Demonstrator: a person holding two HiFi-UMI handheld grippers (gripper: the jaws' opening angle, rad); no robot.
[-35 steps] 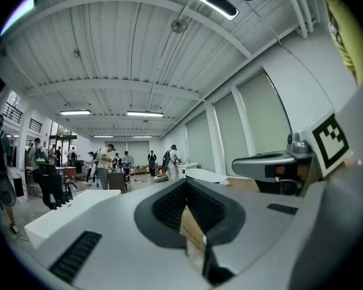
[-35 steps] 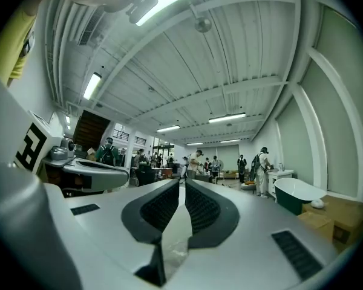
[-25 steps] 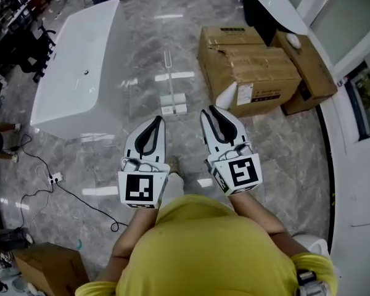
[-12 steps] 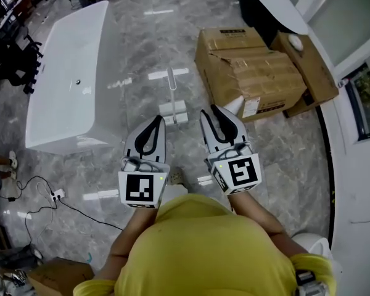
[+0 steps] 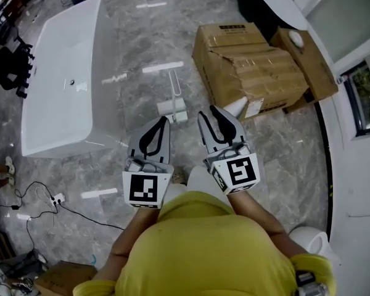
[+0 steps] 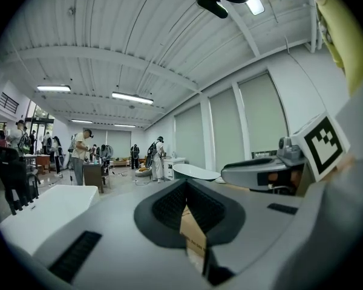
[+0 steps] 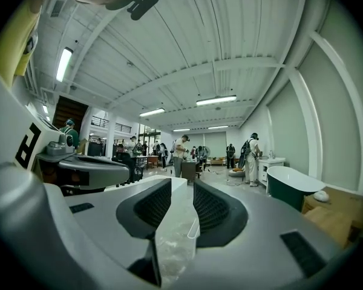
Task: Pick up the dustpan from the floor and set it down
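The white dustpan [image 5: 172, 111] sits on the shiny stone floor [image 5: 142, 42], left of the brown box [image 5: 250, 66]. It looks like hard plastic, light and slippery. Its tall thin handle [image 5: 176, 86] stands up, good to grab. The left tongs [image 5: 163, 121] are closed, empty. The right tongs [image 5: 211, 111] have just been opening, empty too

Grey marble floor [image 5: 142, 36] carries a white bathtub [image 5: 61, 79] at left, cardboard boxes [image 5: 253, 66] at right (one crumpled), the pale dustpan [image 5: 172, 110] between them, and apparently a power strip [image 5: 56, 198] with cables.
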